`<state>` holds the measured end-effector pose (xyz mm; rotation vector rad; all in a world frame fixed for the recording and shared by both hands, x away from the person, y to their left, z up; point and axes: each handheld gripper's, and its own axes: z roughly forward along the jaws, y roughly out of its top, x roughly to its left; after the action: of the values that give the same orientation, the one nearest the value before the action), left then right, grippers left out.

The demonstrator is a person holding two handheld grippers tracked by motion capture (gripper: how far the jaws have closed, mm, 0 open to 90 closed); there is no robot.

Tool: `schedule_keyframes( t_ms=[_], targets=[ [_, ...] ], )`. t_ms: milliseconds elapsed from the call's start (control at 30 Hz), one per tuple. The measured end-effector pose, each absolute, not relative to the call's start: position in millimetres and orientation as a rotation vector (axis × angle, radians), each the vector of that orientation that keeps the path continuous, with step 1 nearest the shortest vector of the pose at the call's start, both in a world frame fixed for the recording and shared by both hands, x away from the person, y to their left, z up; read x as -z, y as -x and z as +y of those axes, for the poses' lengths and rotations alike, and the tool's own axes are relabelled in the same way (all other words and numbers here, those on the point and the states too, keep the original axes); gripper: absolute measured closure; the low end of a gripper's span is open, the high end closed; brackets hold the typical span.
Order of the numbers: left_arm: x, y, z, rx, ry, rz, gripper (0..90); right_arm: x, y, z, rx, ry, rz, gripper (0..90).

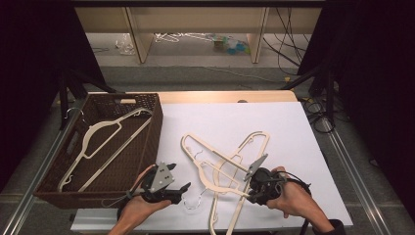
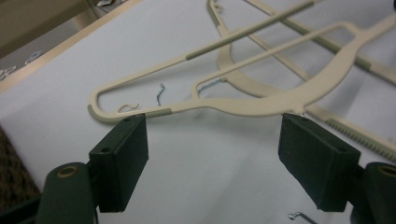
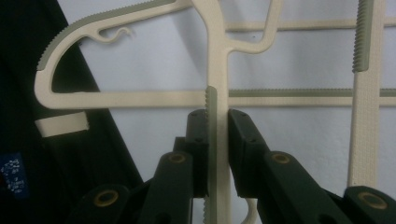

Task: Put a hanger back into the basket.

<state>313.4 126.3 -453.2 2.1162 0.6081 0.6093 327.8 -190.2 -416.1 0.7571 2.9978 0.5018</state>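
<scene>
While the right gripper (image 3: pixel 217 116) clamps a hanger (image 3: pixel 218 56) at lower right, the left gripper's (image 2: pixel 212 135) fingers (image 2: pixel 122 156) stand apart.

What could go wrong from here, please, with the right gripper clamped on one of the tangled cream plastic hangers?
1. The right gripper is shut on a cream plastic hanger that lies crossed with the other cream hangers; lifting it may drag those along.
2. The grip sits on a thin arm of the hanger, so it may swing or twist.
3. The brown wicker basket already holds a cream hanger; metal hooks could snag there. The left gripper is open, holding nothing.
</scene>
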Motion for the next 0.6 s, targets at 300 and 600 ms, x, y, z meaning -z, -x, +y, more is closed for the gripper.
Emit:
schedule_keyframes(
  t_ms=[300, 600],
  targets=[
    [464, -317, 93, -0.603, -2.306, 0.434, 25.6, 409, -320, -199, -0.511, -0.719, 3.007, 79.1],
    [474, -323, 85, -0.671, -2.387, 0.339, 25.5, 405, -316, -202, -0.518, -0.7, 3.017, 79.1]
  ],
)
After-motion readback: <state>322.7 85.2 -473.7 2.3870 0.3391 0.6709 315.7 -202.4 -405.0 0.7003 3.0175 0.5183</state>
